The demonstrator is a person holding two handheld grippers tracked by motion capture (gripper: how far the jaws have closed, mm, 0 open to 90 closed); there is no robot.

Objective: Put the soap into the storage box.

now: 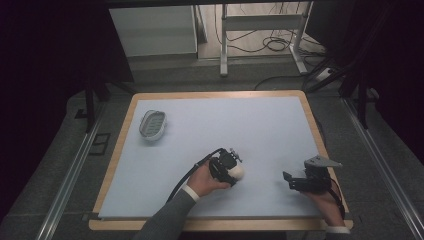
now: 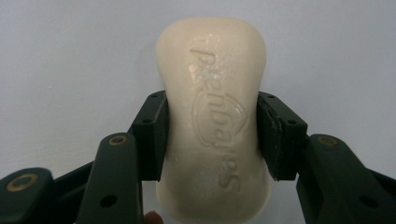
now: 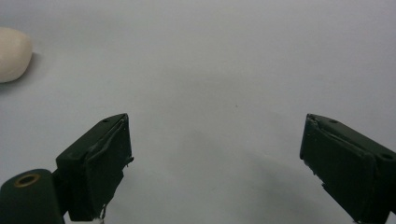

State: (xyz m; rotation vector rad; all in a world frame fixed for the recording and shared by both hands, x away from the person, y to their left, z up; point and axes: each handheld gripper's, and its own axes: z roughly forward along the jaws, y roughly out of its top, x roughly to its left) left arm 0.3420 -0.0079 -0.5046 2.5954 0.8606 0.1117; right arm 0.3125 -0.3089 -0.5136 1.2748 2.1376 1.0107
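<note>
A cream bar of soap with raised lettering lies on the pale blue mat. My left gripper is shut on it, both pads pressed against its long sides. From above, the soap shows as a white lump at the tip of the left gripper, near the mat's front middle. My right gripper is open over bare mat with nothing between its jaws, and the soap peeks in at the far left of its view. In the high view the right gripper rests near the front right corner.
A small oval wire soap dish sits at the mat's back left. The mat lies on a wood-edged table. Beyond the far edge are metal frame legs and cables on the floor.
</note>
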